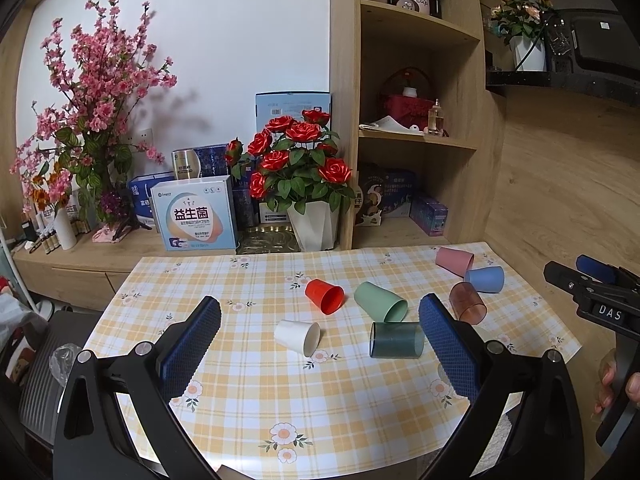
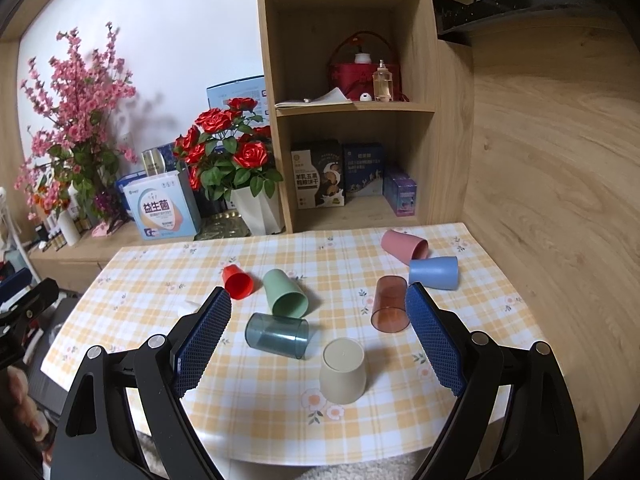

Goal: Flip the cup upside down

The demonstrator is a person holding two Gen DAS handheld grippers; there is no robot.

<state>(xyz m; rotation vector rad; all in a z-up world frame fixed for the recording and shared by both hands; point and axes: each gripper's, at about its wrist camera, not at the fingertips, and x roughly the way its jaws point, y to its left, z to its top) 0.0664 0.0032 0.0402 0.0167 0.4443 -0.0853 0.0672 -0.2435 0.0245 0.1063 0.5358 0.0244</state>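
Several cups lie on their sides on the checked tablecloth: a white cup, a red cup, a green cup, a dark teal cup, a brown cup, a blue cup and a pink cup. A beige cup stands upside down near the table's front, between my right gripper's fingers in that view. My left gripper is open and empty above the table, the white cup between its fingers in view. My right gripper is open and empty.
A pot of red roses, boxes and pink blossoms stand on the low cabinet behind the table. A wooden shelf unit rises at the back right. A wooden wall runs along the table's right side.
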